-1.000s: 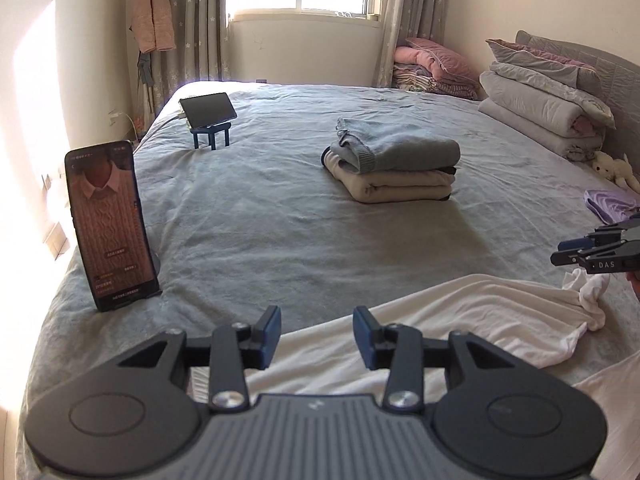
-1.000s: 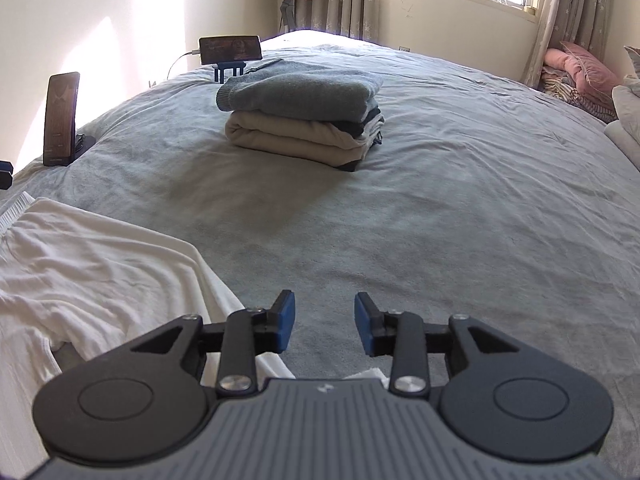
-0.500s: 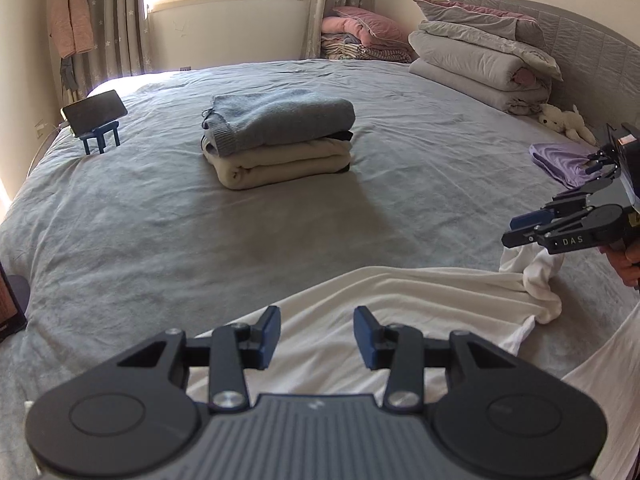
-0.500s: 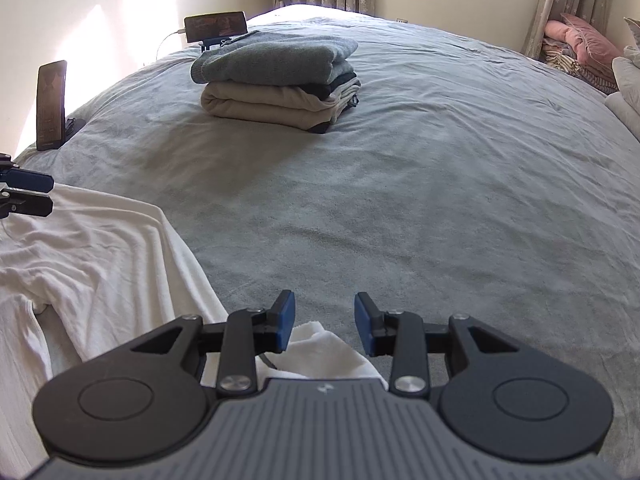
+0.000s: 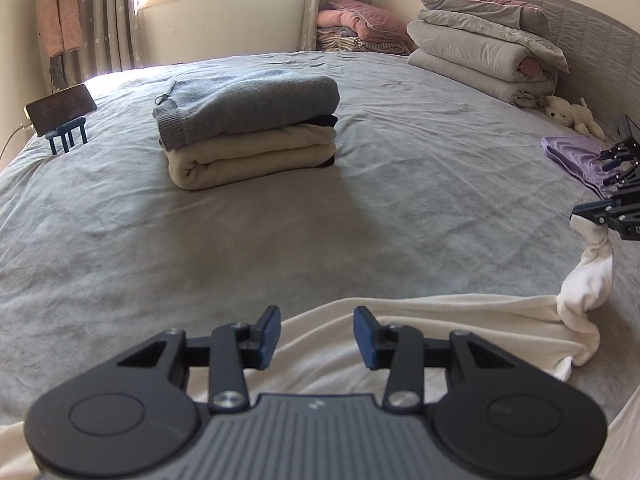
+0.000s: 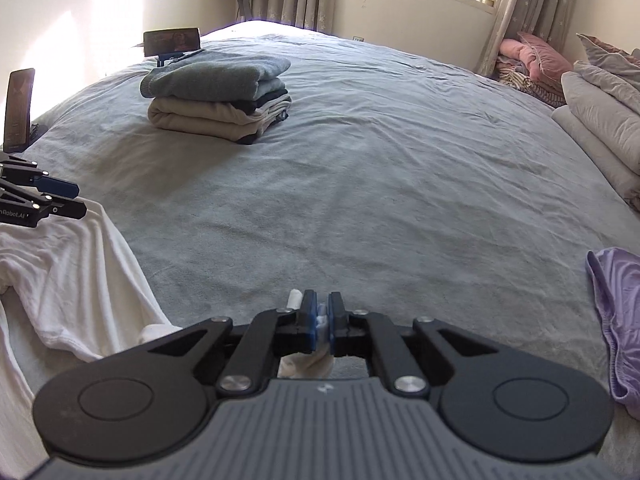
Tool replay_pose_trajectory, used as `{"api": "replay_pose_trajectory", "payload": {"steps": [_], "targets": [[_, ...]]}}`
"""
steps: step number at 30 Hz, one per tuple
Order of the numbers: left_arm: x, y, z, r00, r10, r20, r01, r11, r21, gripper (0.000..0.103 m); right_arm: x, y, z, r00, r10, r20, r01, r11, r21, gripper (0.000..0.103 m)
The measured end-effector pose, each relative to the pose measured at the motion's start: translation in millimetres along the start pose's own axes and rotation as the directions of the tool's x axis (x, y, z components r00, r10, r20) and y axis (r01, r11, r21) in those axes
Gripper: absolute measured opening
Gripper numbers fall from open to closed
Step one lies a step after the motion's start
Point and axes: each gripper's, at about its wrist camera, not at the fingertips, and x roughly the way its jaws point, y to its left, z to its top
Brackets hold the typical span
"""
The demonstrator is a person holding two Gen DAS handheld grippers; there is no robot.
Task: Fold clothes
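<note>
folded stack point(image 5: 248, 120) beyond white garment point(image 5: 440, 332), purple cloth point(image 6: 616, 300) rightward

Soft white cloth garment point(image 5: 460, 320), fuzzy grey bedspread point(image 5: 280, 220), matt blk plastic grippers.

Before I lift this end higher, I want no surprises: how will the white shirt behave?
Probably floppy: where the right gripper pinches it, the white shirt hangs as a twisted rope. Likely light, since that thin pinch holds it up. It may drag over the bed, because most of it lies there and the left gripper is open.
</note>
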Motion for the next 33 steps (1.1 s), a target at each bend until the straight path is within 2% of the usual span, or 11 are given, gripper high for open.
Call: {"api": "replay_pose_trajectory", "payload": {"steps": [7, 10, 17, 19, 22, 23, 25, 30, 33], "targets": [[8.8, 1.8, -0.8, 1.0, 0.004, -0.008, -0.004, 1.0, -0.003, 0.041, -32.8, -36.3, -20.0, 0.993, -0.08, 0.09, 0.074, 0.995, 0.061, 0.006], [10.9, 1.3, -2.8, 1.0, 0.004, -0.014, -0.004, 1.0, 0.002, 0.041, -37.0, -42.3, -35.9, 0.991, -0.072, 0.114, 0.065, 0.996, 0.065, 0.006], [10.1, -3.7, -3.2, 1.0, 0.017, -0.013, -0.017, 0.999, 0.032, 0.041, -25.4, -56.7, -75.6, 0.996, -0.08, 0.033, 0.075, 0.989, 0.125, 0.007], [7.1, -6.6, -1.6, 1.0, 0.017, -0.007, -0.016, 0.999, 0.042, 0.041, -28.2, -57.5, -76.3, 0.997, -0.071, 0.036, 0.065, 0.988, 0.14, 0.016], [-0.8, -18.0, 1.2, 1.0, -0.004, 0.011, 0.004, 0.998, 0.07, 0.041, -33.4, -56.6, -74.8, 0.998, -0.043, 0.046, 0.036, 0.988, 0.149, 0.018], [-3.2, -23.7, 2.0, 1.0, -0.021, 0.014, 0.02, 0.997, 0.077, 0.041, -35.7, -54.9, -72.6, 0.998, -0.026, 0.053, 0.019, 0.989, 0.144, 0.021], [-7.8, -36.2, 3.4, 0.998, -0.062, 0.02, 0.06, 0.994, 0.09, 0.041, -36.9, -51.4, -69.8, 0.998, -0.019, 0.065, 0.01, 0.991, 0.133, 0.038], [-11.8, -74.6, 7.4, 0.981, -0.194, 0.016, 0.191, 0.975, 0.11, 0.041, -38.1, -49.2, -67.7, 0.997, -0.006, 0.081, -0.005, 0.99, 0.138, 0.039], [-5.5, -97.3, 9.4, 0.959, -0.284, -0.002, 0.283, 0.955, 0.09, 0.041, -33.6, -49.4, -69.9, 0.998, 0.02, 0.066, -0.029, 0.989, 0.142, 0.039]]}}
